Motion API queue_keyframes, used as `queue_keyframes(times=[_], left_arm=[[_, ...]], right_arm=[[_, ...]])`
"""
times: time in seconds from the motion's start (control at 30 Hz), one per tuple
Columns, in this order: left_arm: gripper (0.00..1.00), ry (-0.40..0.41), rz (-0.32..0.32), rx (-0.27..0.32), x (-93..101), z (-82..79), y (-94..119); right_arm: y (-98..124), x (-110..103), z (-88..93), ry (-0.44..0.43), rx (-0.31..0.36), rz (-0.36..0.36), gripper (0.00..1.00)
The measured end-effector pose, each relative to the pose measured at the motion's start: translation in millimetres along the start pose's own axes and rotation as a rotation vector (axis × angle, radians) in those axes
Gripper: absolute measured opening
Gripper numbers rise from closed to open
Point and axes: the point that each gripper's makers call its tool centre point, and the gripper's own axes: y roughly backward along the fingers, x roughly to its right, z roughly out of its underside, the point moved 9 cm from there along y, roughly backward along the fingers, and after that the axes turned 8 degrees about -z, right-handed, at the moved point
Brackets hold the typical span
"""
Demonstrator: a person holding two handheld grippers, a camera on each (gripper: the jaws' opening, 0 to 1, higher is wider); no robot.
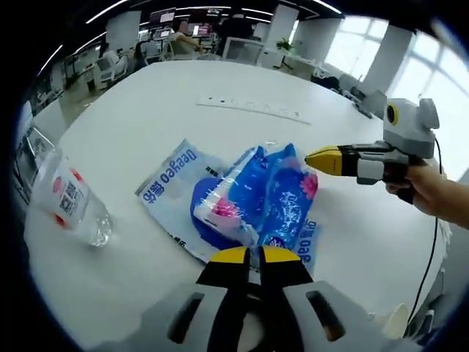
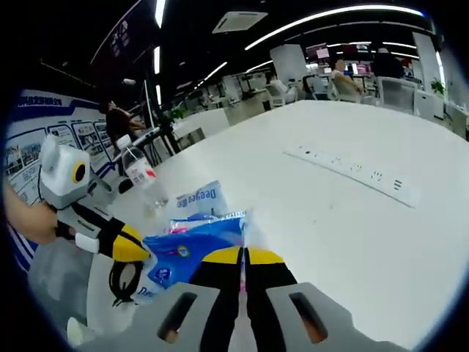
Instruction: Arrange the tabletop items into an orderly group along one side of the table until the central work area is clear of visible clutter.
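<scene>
A shiny blue packet [image 1: 275, 198] with pink marks lies on top of a flat pale-blue Deeyeo pack [image 1: 170, 187] near the table's front. My left gripper [image 1: 256, 254] is shut, with the packet's near edge pinched at its yellow tips. From the right comes my right gripper [image 1: 316, 158], its yellow tips closed at the packet's far edge. In the right gripper view, the blue packet [image 2: 187, 249] runs between the left gripper [image 2: 138, 251] and my right gripper [image 2: 243, 253], whose jaws are shut on a thin seam. The Deeyeo pack [image 2: 199, 198] shows behind it.
A clear water bottle [image 1: 69, 199] [image 2: 143, 176] with a red and white label stands at the table's left edge. A white power strip [image 1: 249, 108] [image 2: 352, 172] lies across the far middle of the white table [image 1: 146, 110]. A black cable [image 2: 121, 282] loops near the edge. Office desks and seated people are beyond.
</scene>
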Motion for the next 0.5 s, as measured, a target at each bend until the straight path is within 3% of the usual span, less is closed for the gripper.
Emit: queue_keyframes(times=[0.23,0.5], left_arm=[[0.01,0.079,0.005,0.038,-2.9,-6.3,3.8],[0.0,0.053,0.041,0.065,5.2,-16.4,13.8]], right_arm=[[9.9,-9.3,-7.6,0.019,0.043,0.03,0.0],[32.6,-17.2,-4.6,-0.023,0.107,0.078,0.0]])
